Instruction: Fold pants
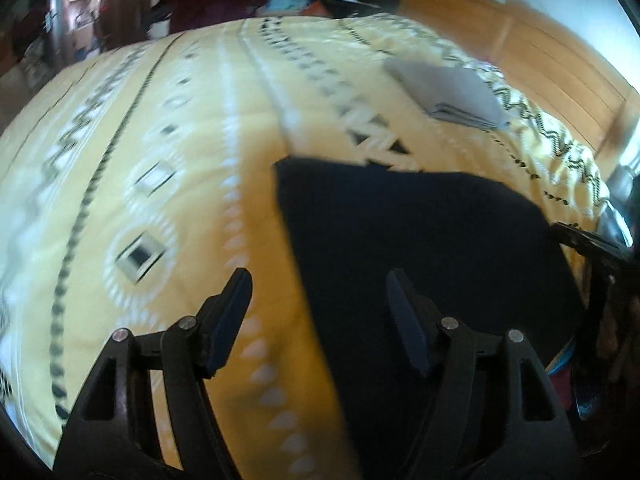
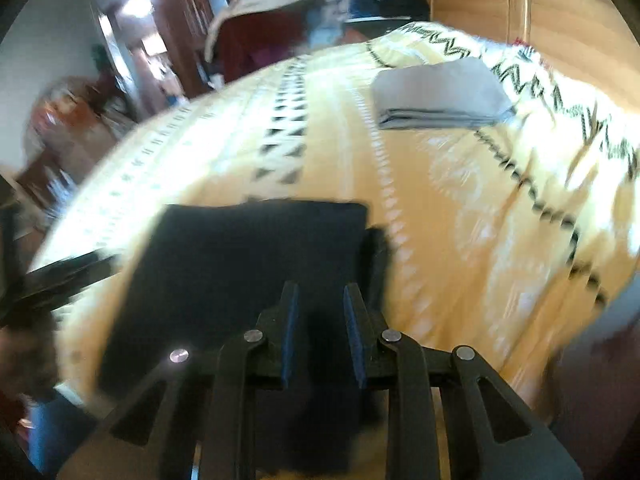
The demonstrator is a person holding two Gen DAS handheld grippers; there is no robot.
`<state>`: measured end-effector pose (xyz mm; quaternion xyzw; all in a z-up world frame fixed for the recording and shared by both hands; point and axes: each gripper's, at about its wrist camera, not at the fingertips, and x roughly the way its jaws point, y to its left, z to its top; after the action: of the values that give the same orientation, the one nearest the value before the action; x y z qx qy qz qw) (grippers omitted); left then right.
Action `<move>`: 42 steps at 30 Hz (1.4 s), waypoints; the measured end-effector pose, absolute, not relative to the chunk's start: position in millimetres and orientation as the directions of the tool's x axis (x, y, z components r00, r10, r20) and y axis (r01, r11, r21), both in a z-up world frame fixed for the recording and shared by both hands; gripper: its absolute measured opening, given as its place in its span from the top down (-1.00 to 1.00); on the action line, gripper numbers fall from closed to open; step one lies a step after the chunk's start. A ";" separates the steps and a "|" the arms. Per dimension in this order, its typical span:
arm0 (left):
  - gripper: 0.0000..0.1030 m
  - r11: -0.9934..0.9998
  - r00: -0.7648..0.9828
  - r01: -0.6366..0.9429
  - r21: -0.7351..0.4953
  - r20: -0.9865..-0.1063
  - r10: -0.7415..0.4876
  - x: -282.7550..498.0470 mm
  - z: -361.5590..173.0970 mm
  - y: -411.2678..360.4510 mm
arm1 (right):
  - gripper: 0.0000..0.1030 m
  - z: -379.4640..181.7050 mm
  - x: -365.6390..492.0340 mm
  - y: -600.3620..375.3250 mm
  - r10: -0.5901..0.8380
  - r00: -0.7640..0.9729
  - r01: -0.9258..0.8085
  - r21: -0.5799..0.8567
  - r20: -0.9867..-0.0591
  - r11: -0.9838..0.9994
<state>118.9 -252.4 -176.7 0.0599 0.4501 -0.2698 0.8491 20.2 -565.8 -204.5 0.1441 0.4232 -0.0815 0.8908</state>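
- No brand, label or writing can be read in either view; both are blurred.
- The pants (image 1: 420, 248) are dark, nearly black, folded into a flat rectangular block with straight edges.
- They lie on the near part of a yellow patterned bedspread (image 1: 180, 152).
- Left gripper (image 1: 320, 316): fingers spread wide, holding nothing, above the pants' left edge.
- Right gripper (image 2: 320, 328): fingers partly apart, dark cloth between them; whether they pinch it I cannot tell.
- Folded grey cloth (image 2: 440, 96) lies far right, well apart.
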 end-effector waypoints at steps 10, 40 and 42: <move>-0.33 0.852 0.437 0.496 -0.170 -0.799 -0.413 118.4 -185.7 -250.4 | 0.79 -224.5 36.9 -584.6 0.018 0.621 0.286 0.247 -0.784 0.926; -0.36 0.831 0.305 0.471 -0.297 -0.829 -0.469 132.2 -209.7 -250.0 | 0.01 -233.8 39.8 -608.6 0.078 0.517 0.352 0.295 -0.852 0.888; -0.36 0.813 0.266 0.483 -0.326 -0.830 -0.491 137.0 -213.8 -252.9 | -0.01 -237.9 42.8 -611.1 0.126 0.513 0.339 0.336 -0.849 0.879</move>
<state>137.0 -252.9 -213.8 -0.0037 0.5227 -0.3061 0.7957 42.8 -611.1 -237.9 0.2378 0.4891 -0.0638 0.8367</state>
